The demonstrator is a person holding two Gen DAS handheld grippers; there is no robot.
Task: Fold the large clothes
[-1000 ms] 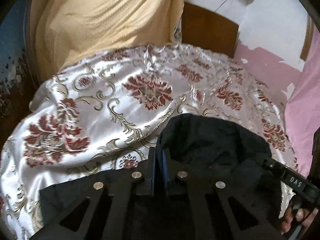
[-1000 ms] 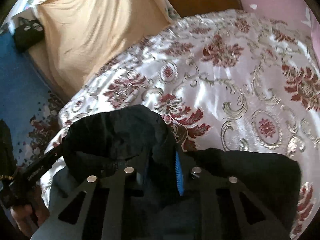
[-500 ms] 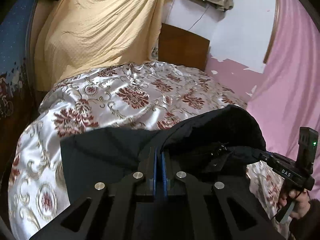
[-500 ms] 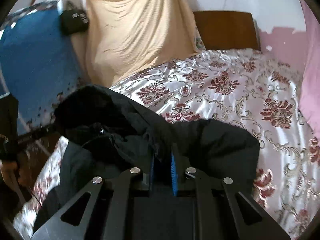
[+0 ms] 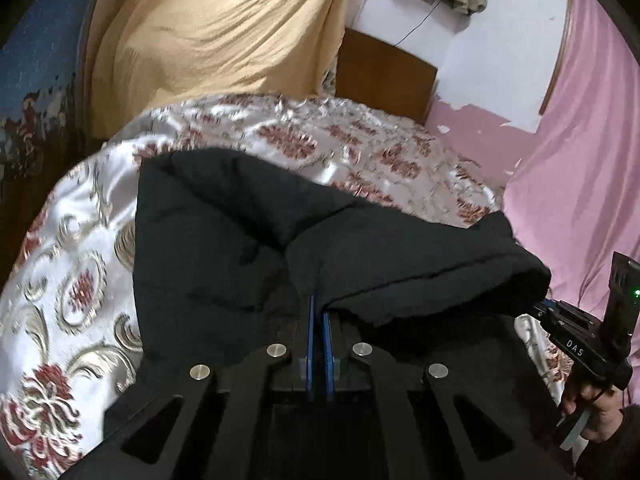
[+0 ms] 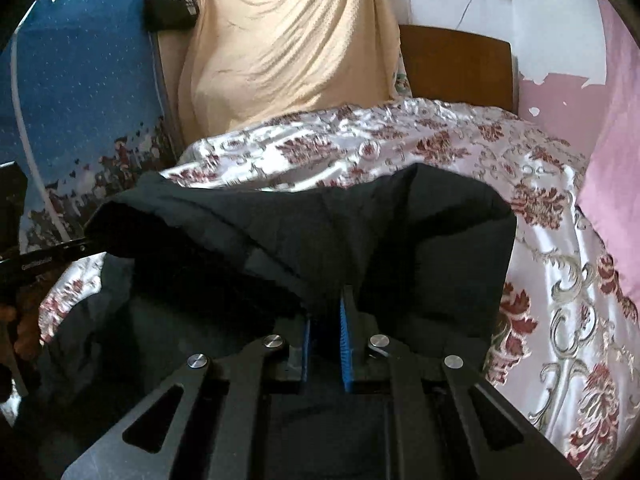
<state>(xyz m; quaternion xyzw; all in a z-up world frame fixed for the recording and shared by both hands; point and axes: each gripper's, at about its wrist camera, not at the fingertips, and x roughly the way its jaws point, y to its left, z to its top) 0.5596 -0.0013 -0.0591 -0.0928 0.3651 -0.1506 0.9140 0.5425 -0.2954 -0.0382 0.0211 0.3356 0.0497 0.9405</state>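
- The left gripper (image 5: pixel 319 312) has its jaws pressed together on an edge of the black garment (image 5: pixel 240 248); the blue pads show only a thin slit between them, with cloth bunched over their tips.
- From these jaws the garment spreads ahead and to the left in a broad dark panel, over the floral bedspread (image 5: pixel 72 288).
- To the right of the left jaws a thick rolled fold of the same garment runs across to the right gripper (image 5: pixel 576 344), seen from the side with the person's hand (image 5: pixel 596 408) on its handle.
- In the right wrist view the right gripper (image 6: pixel 326 316) has its jaws clamped on a fold of the black garment (image 6: pixel 432 240), dark cloth filling the narrow gap between the blue pads.
- Ahead of the right jaws the garment rises in a hump; to their left a long fold stretches to the left gripper (image 6: pixel 44 262), whose bar shows at the picture's edge.
- The floral bedspread (image 6: pixel 560 280) lies beyond and to the right of the right jaws.
- Farther ahead of both sets of jaws hangs a yellow cloth (image 6: pixel 292 48), with a brown headboard (image 6: pixel 456 64) beside it.
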